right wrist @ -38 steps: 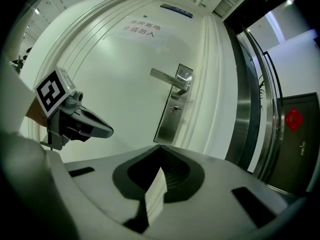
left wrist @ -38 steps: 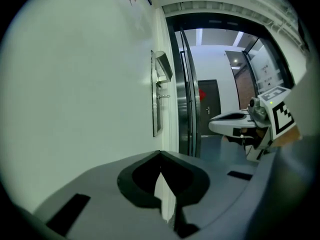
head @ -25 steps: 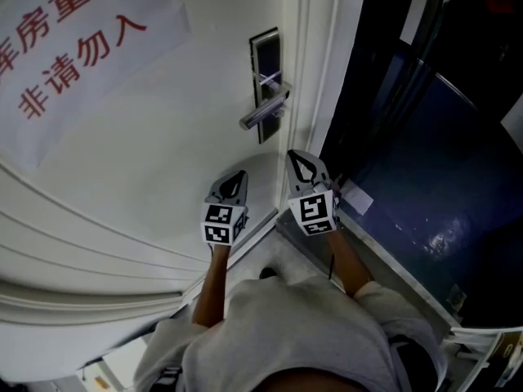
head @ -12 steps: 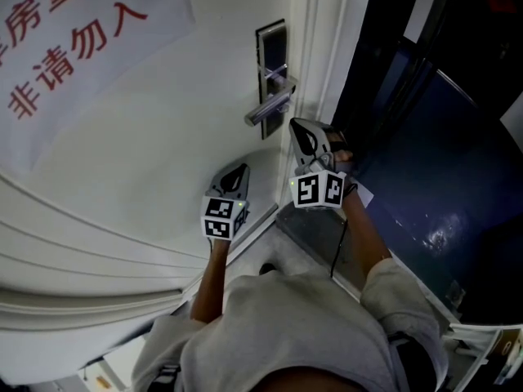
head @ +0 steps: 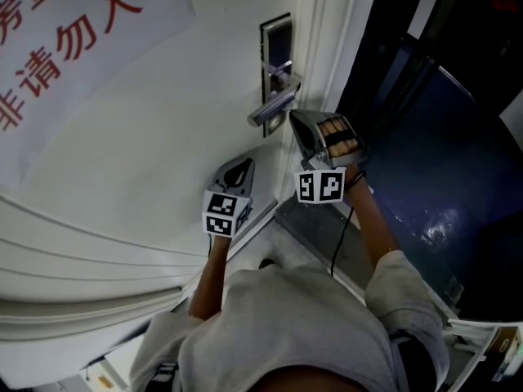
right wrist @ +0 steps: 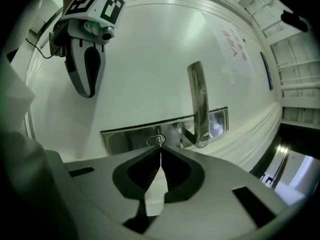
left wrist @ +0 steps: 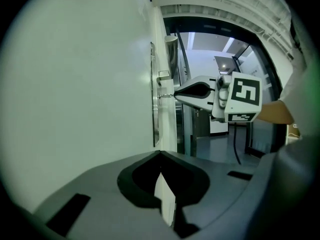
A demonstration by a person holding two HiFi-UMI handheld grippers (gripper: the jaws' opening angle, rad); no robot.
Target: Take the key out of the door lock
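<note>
Fingers [right wrist: 220,184] of right gripper [right wrist: 160,153] pressed together, nothing between them. Tips right at key [right wrist: 157,140] — key seated in steel lock plate [right wrist: 125,136] beside lever handle [right wrist: 199,104]. Left gripper [left wrist: 161,156] closed, empty — near white door [left wrist: 75,84].

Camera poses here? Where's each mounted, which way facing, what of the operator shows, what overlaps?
Head view: on the person's head, steeply down the door; shows torso, arms, left gripper, right gripper.
Left gripper view: on the left gripper, along the door face past the lock plate's edge; own jaws together, right gripper side-on.
Right gripper view: on the right gripper, square-on to the lock plate; own jaws together at the key, left gripper upper left.
Shared: lock plate in all three; each gripper view shows the other gripper.
</note>
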